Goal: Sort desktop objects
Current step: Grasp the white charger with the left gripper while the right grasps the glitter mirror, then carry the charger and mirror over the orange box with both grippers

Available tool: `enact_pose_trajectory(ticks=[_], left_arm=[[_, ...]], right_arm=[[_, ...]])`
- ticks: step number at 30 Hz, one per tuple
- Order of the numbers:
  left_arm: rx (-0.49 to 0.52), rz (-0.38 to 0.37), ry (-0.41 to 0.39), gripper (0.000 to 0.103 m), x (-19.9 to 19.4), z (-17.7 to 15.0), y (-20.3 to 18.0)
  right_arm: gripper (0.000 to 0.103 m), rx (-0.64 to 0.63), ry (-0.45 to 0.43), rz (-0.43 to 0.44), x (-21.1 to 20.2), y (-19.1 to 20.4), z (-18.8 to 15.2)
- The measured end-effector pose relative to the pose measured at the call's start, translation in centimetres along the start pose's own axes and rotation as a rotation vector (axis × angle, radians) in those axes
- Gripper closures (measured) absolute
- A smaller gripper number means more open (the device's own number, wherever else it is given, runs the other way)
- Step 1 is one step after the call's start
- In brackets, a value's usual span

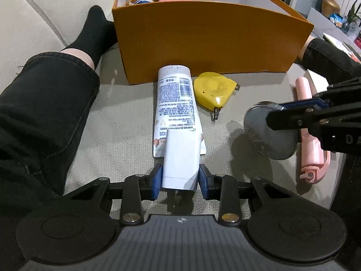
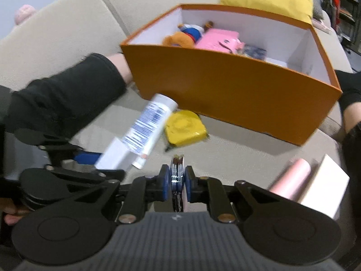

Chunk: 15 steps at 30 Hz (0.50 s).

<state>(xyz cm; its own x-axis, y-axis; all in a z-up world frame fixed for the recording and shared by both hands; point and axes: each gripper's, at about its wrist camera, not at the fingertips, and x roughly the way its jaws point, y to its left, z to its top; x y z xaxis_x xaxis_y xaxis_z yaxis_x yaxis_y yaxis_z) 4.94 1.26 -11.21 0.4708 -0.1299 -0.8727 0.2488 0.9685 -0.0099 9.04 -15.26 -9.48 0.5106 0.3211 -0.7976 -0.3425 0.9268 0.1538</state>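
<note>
From my left wrist camera, my left gripper (image 1: 180, 178) pinches the white cap end of the tube (image 1: 177, 113). The blue pads sit on both sides of the cap. The tube points away from me toward the orange box (image 1: 209, 43). A yellow tape measure (image 1: 213, 90) lies just beside the tube, near the box wall. On the right, my right gripper (image 1: 279, 113) holds a round silver disc (image 1: 270, 133) off the cushion. A pink roller (image 1: 309, 126) lies under it.

From my right wrist camera, my right gripper (image 2: 177, 181) is pressed tight on the disc (image 2: 177, 176), which stands on its edge between the pads. The box (image 2: 237, 85) is ahead and open on top. A soft toy (image 2: 180, 37) and a pink thing (image 2: 217, 39) are already inside. The tube (image 2: 144, 128) looks tilted up here, with its far end off the cushion.

I think both things go in the box next. I should lift each one above the near wall first, so I don't bump it. I should keep a firm squeeze on the thin disc, because it could slip. Then I should let go over the empty right part of the box.
</note>
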Motion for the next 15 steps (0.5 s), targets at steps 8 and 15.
enact_pose_trajectory(ticks=[8,15], left_arm=[[-0.027,-0.043,-0.042,0.066,-1.4,0.5,0.3],[-0.003,-0.108,-0.104,0.066,-4.4,2.8,-0.4]], right_arm=[[0.089,0.117,0.016,0.041,-0.5,-2.2,-0.1],[0.089,0.147,-0.041,0.121,-3.8,-3.6,2.5]])
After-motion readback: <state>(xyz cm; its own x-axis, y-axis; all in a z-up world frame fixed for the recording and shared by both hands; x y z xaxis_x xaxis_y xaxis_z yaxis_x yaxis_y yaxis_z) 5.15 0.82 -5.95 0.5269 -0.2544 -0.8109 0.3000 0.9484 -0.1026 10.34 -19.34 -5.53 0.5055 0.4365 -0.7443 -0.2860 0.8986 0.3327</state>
